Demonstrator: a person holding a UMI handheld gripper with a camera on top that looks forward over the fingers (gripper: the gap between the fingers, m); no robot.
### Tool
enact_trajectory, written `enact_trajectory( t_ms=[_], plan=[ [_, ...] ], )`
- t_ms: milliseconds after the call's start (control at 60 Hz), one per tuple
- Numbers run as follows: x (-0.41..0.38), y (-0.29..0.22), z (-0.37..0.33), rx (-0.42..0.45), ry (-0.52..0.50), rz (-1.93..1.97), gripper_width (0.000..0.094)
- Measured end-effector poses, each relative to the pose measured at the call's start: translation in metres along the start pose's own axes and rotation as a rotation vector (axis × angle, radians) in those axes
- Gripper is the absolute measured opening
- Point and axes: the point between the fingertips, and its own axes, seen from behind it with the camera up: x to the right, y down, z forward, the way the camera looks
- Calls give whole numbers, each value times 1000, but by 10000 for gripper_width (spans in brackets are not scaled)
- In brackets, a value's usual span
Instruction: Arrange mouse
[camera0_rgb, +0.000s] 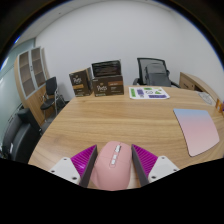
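Observation:
A pale pink computer mouse (112, 168) with a white scroll wheel lies between my gripper's (115, 152) two fingers, its front pointing away from me. The magenta pads (84, 160) press against both of its sides, so the gripper is shut on it. It is held over the near edge of the wooden table (120, 120). A pale pink-and-blue mouse mat (197, 130) lies on the table, ahead and to the right of the fingers.
Brown cardboard boxes (106, 80) and a flat pack with coloured items (150, 93) stand at the table's far side. Black office chairs stand behind the table (153, 70) and at its left (20, 135). A shelf unit (32, 70) is at the left wall.

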Motion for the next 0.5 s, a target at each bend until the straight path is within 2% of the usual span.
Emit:
enact_trajectory(
  t_ms=[33,300,400,500],
  plan=[
    [-1,1,2,0,-4,-13,657],
    [2,4,2,-23,7,-34,473],
    [1,6,1,-41,1,-48,430],
    [-3,-3,0,-40,-24,-43,428]
  ],
)
